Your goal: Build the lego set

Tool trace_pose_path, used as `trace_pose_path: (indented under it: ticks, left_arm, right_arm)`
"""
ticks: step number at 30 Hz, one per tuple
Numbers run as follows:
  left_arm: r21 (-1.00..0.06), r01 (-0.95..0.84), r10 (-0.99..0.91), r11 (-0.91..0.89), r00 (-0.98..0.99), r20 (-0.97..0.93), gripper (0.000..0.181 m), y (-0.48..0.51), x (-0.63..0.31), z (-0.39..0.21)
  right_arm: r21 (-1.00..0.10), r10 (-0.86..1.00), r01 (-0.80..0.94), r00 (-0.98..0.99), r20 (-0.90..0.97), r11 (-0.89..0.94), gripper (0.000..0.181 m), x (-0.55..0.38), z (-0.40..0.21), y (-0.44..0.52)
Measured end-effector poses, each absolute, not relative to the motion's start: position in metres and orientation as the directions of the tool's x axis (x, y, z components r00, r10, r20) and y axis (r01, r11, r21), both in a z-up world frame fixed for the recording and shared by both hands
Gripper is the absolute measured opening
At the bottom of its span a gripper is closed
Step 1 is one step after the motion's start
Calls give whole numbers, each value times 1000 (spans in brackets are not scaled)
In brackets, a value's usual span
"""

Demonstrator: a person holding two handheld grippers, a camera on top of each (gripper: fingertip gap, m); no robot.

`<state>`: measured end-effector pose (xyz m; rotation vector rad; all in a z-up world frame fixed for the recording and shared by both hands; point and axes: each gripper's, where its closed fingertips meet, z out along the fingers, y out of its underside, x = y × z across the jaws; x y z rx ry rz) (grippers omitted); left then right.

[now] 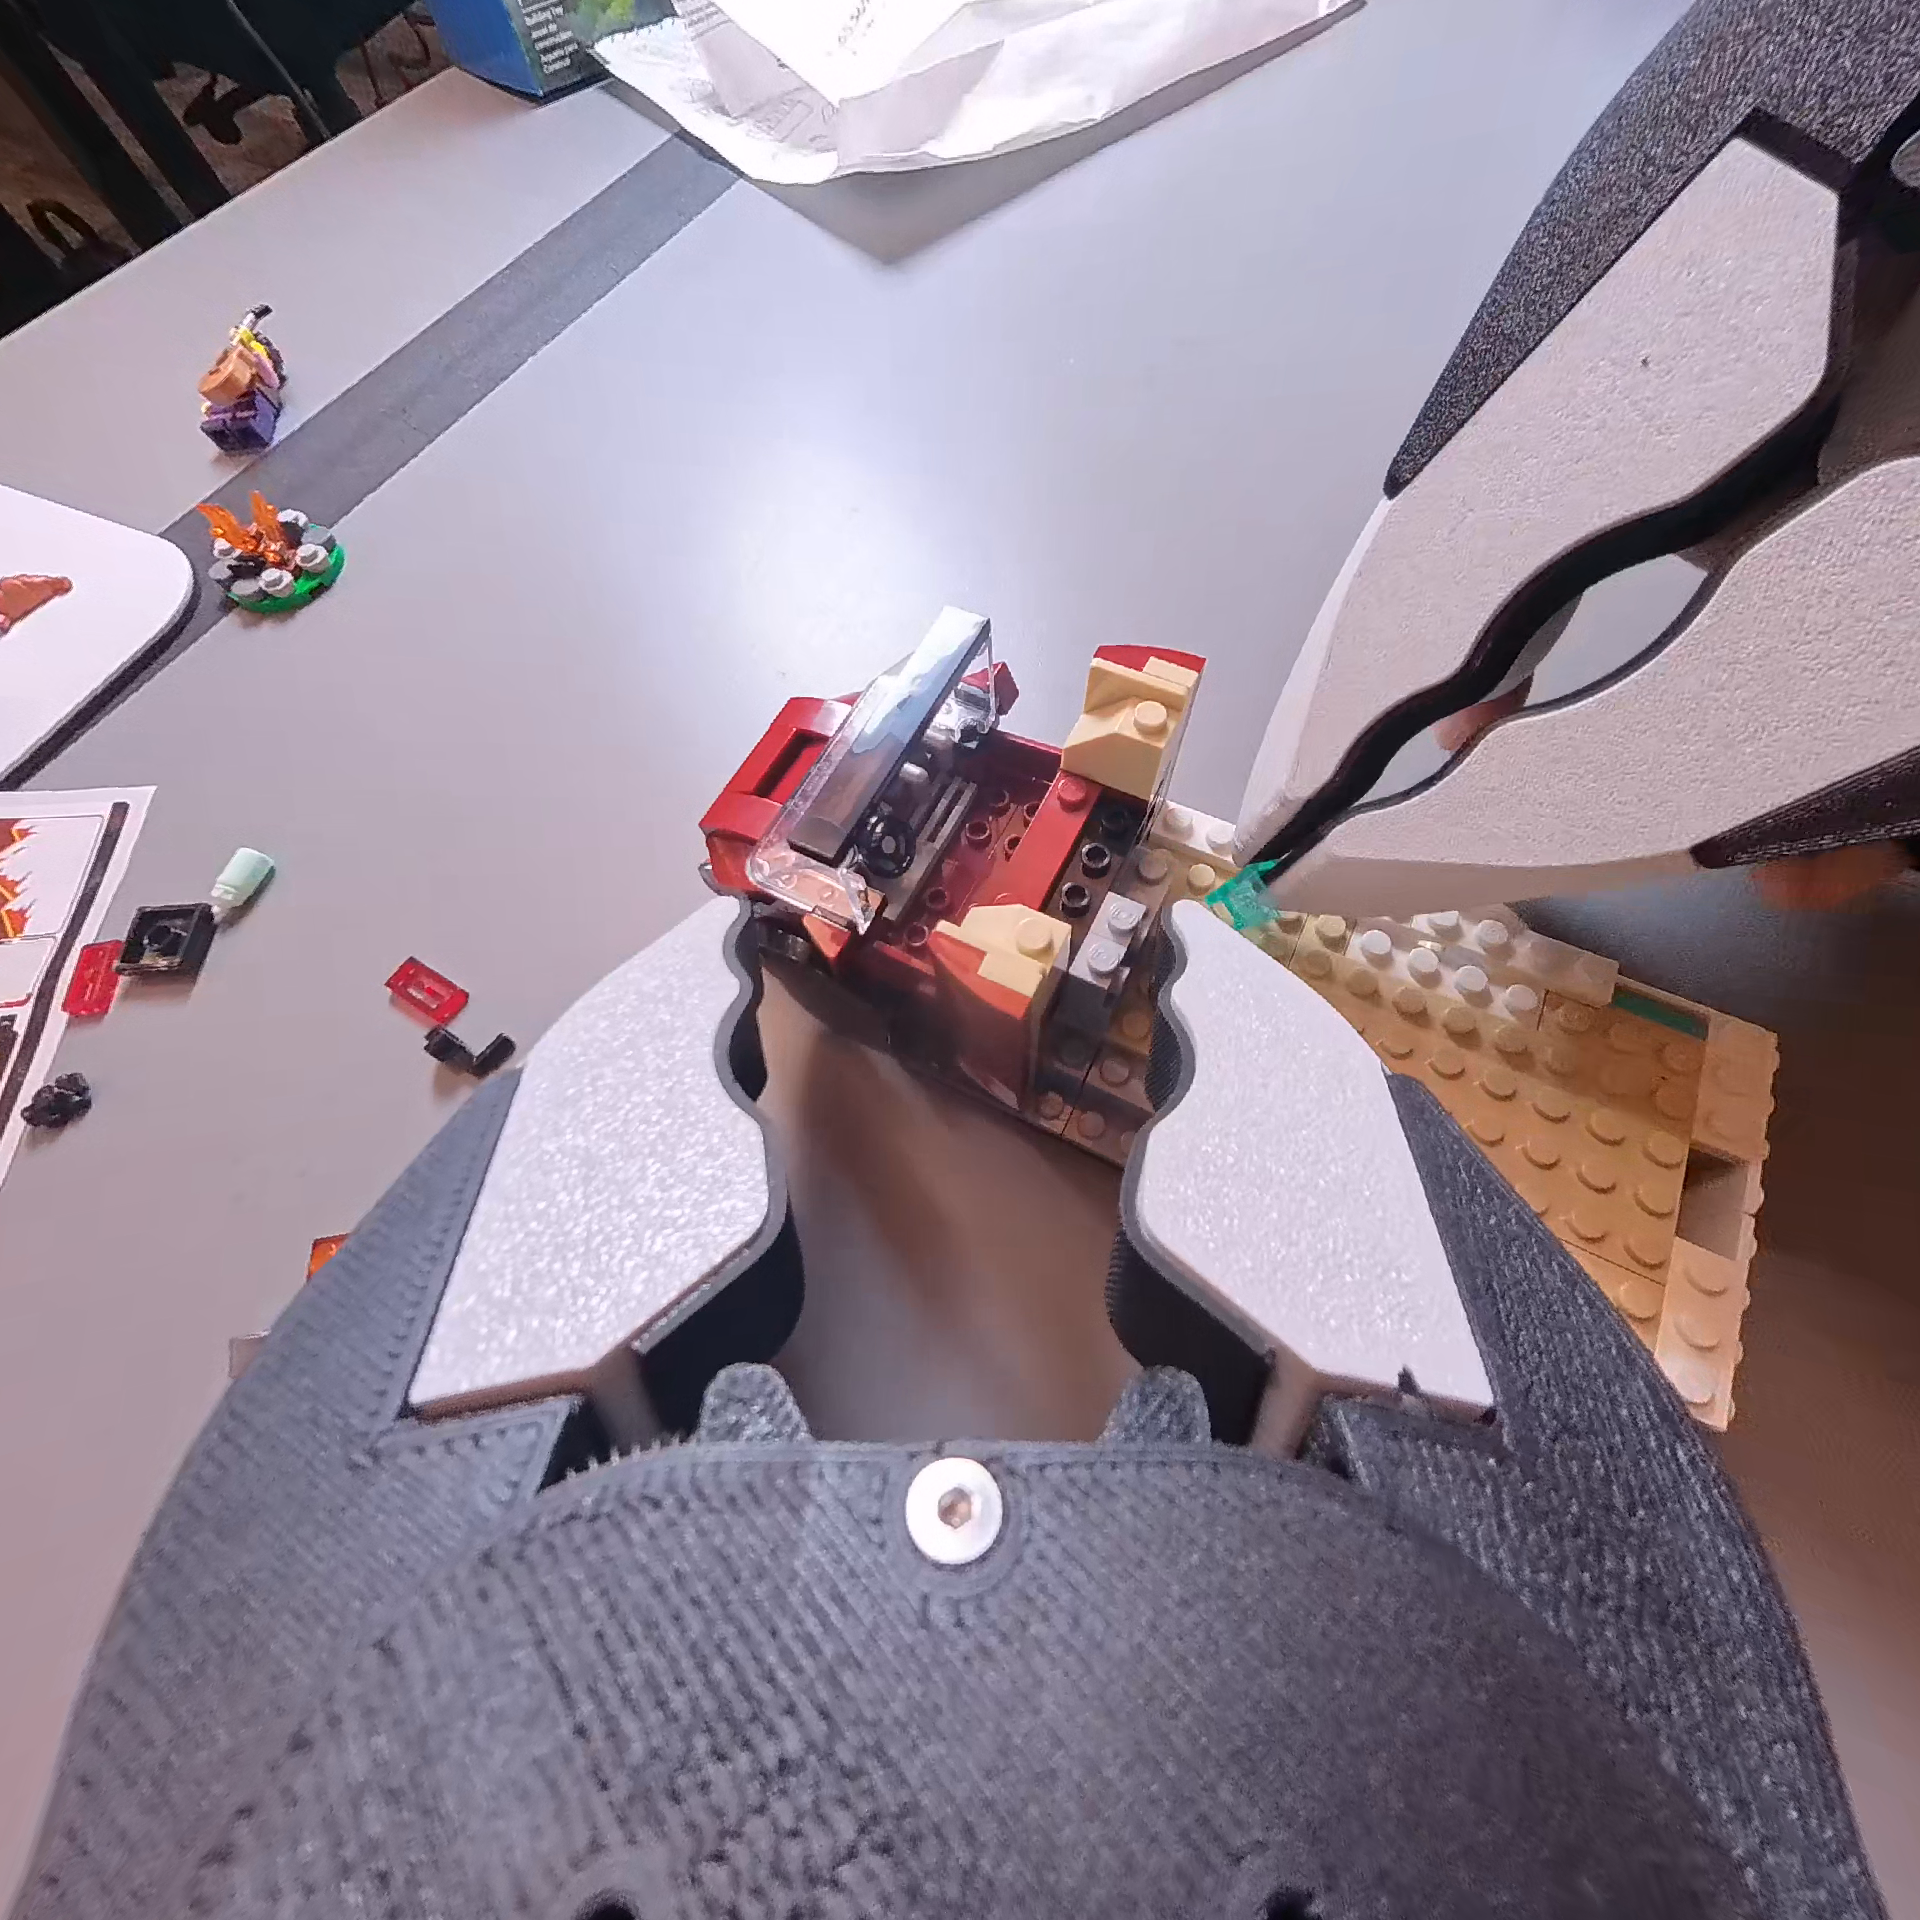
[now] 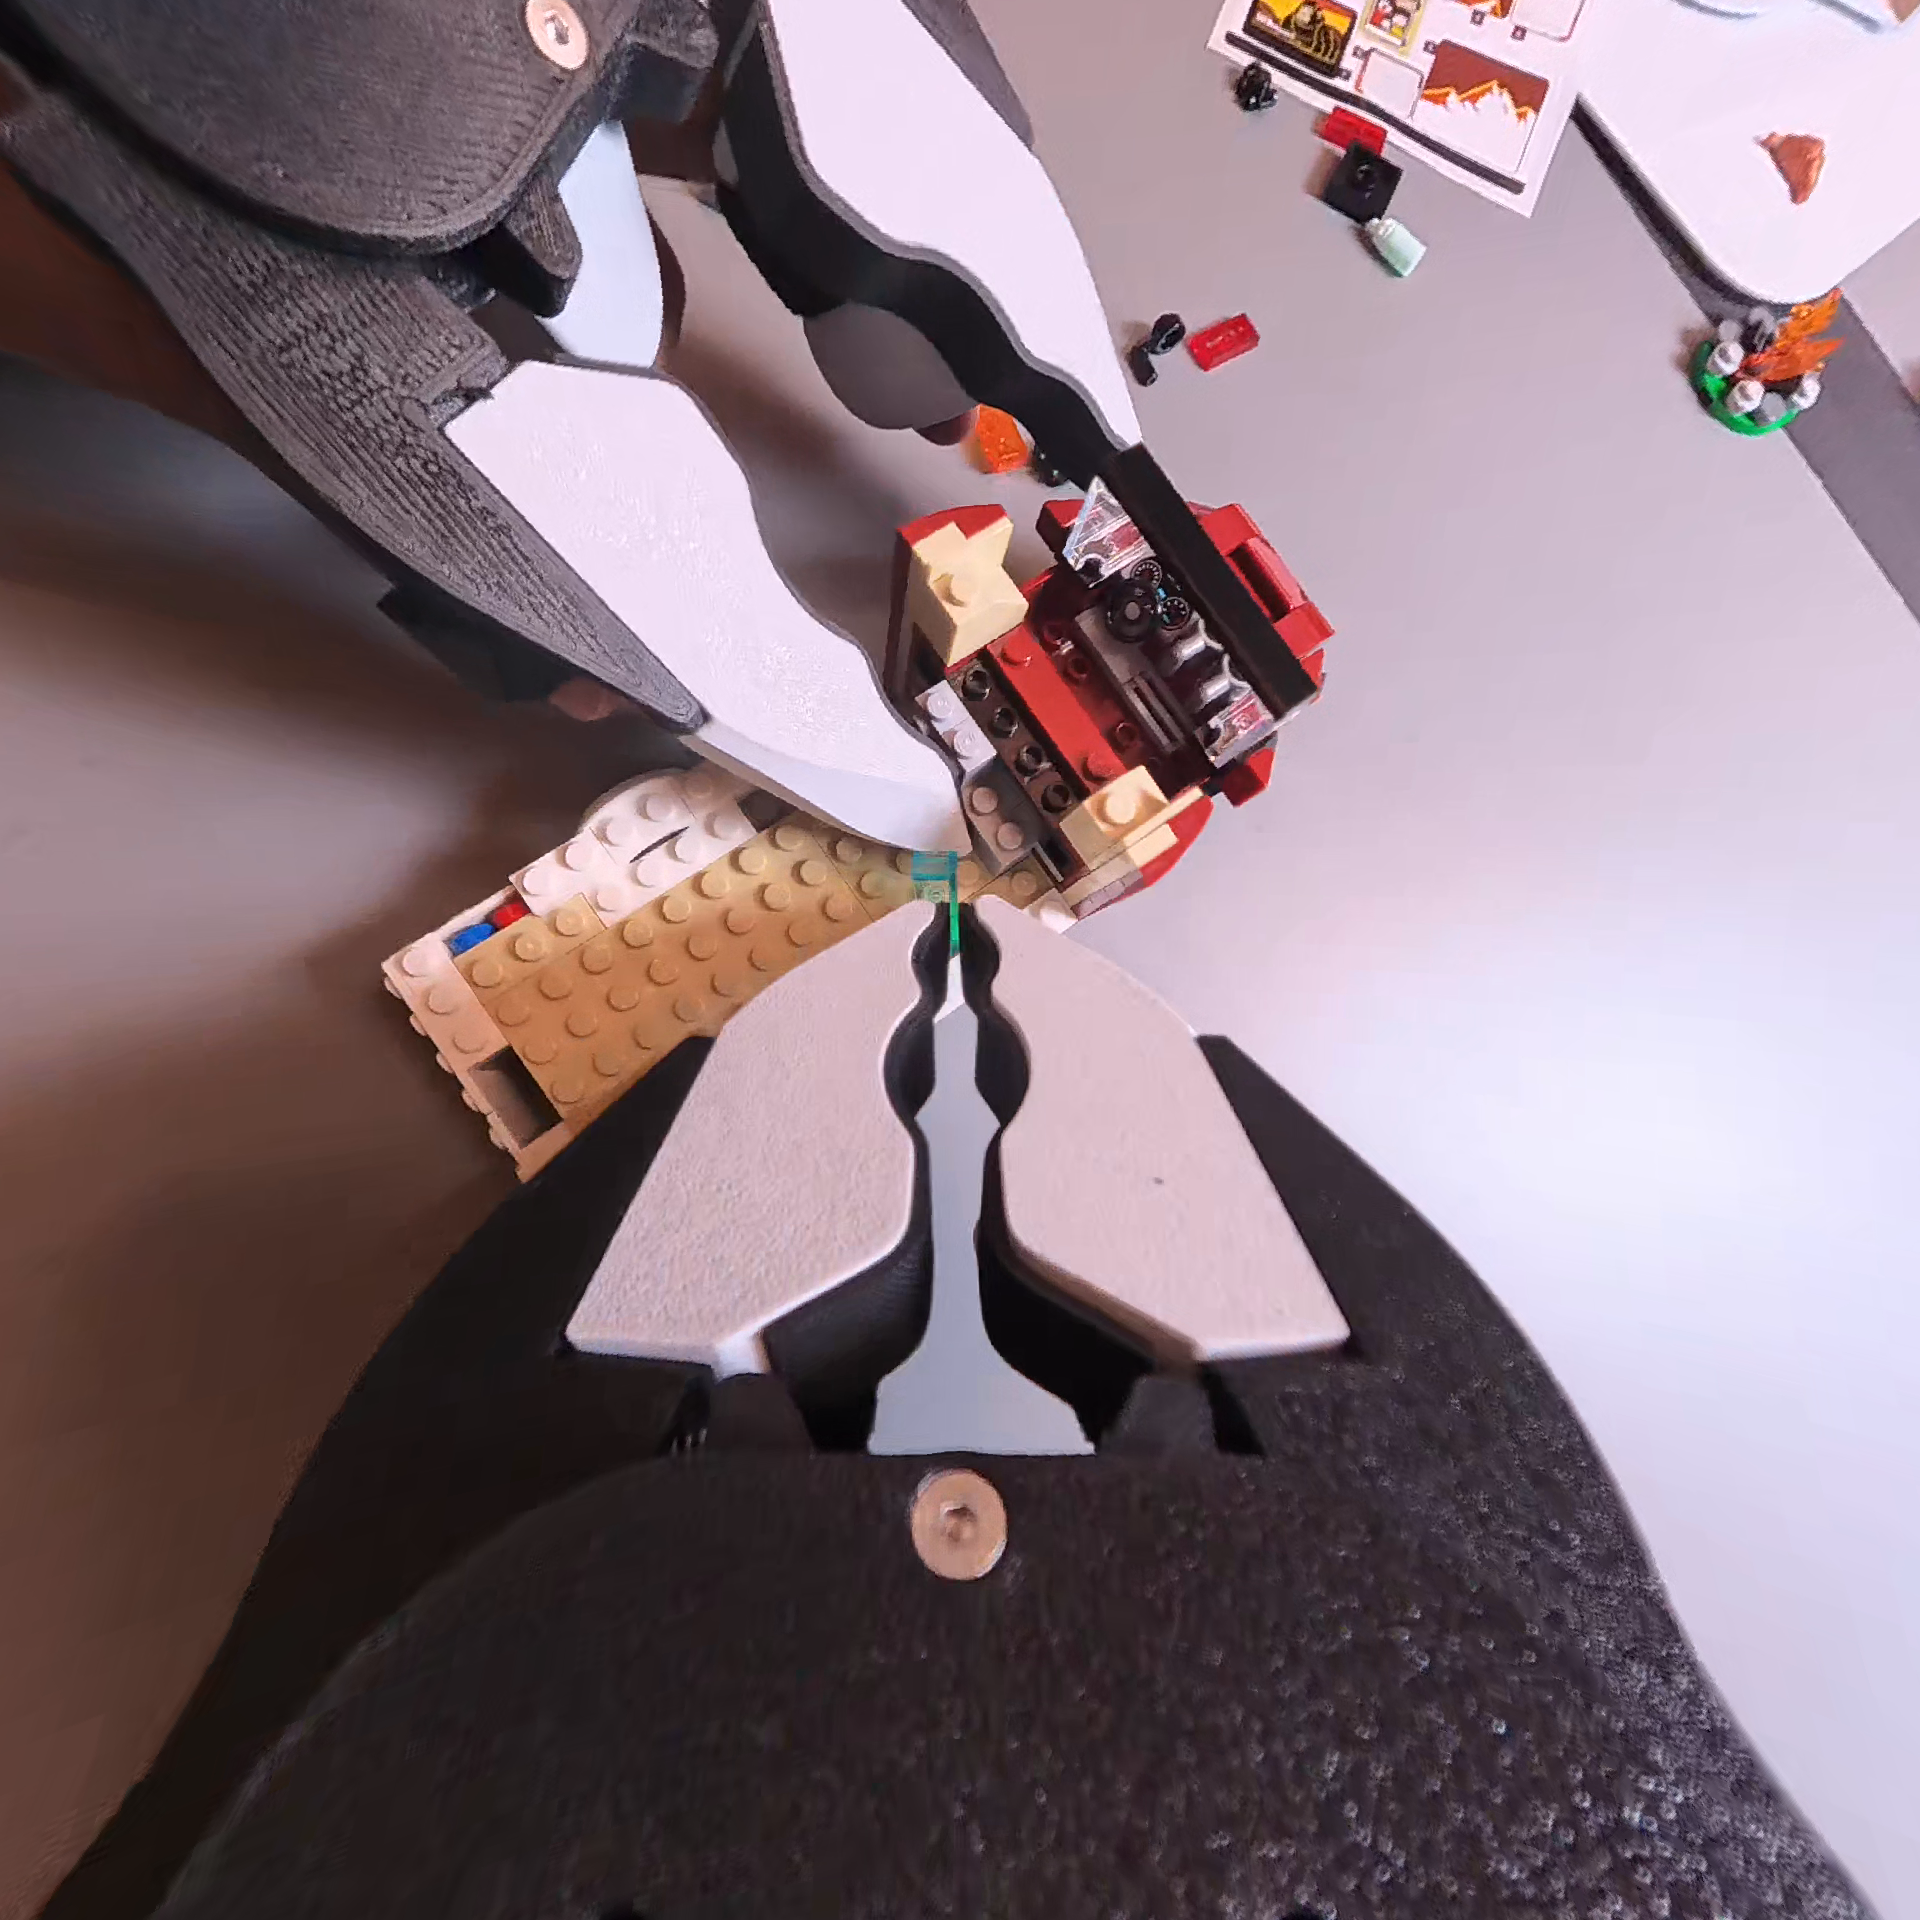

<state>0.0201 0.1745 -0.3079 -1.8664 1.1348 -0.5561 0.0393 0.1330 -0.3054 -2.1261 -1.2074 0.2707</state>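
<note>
A dark red lego car (image 1: 935,862) with a clear windshield and tan corner bricks stands on one end of a tan studded plate (image 1: 1507,1091) on the grey table. My left gripper (image 1: 956,935) is closed around the car, one finger on each side, as the right wrist view (image 2: 1039,634) also shows. My right gripper (image 2: 954,914) is shut on a small clear green piece (image 2: 940,883) and holds it at the plate's edge just behind the car. In the left wrist view the right gripper (image 1: 1262,873) comes in from the right with the green piece (image 1: 1242,894).
Loose parts lie left of the car: a red tile (image 1: 426,987), a black clip (image 1: 468,1047), a black square piece (image 1: 166,938), a mint piece (image 1: 244,878), an orange piece (image 2: 1000,438). A campfire build (image 1: 272,556), minifigure (image 1: 244,390), sticker sheet (image 2: 1403,83), white tray (image 1: 83,613) and paper bag (image 1: 935,83) lie farther off. From the left gripper's tips to the black clip (image 1: 468,1047) is close to 7 centimeters. It turns up in the right wrist view (image 2: 1156,350) as well.
</note>
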Motion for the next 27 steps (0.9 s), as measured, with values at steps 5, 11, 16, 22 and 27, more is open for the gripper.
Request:
trace_pose_path:
  ticks: [5, 11, 16, 22, 27]
  left_arm:
    - [-840, -505, -886, -201, 459, -63, 74, 171, 20, -308]
    - [-837, -517, -896, -179, 437, -78, 81, 170, 22, -308]
    - [-838, -514, -893, -182, 444, -78, 81, 171, 23, -308]
    - [-840, -509, -884, -185, 460, -84, 75, 174, 21, -307]
    - [-843, -505, -882, -186, 463, -83, 74, 175, 21, -307]
  right_arm:
    - [-580, 840, 778, 467, 276, -241, 1, 39, -291, 138]
    - [-385, 858, 916, 288, 425, -117, 2, 37, -293, 144]
    - [-293, 864, 953, 207, 459, -73, 2, 34, -299, 148]
    - [-237, 844, 971, 141, 517, -16, 2, 33, -298, 151]
    - [-204, 797, 976, 67, 601, 72, 3, 30, -295, 155]
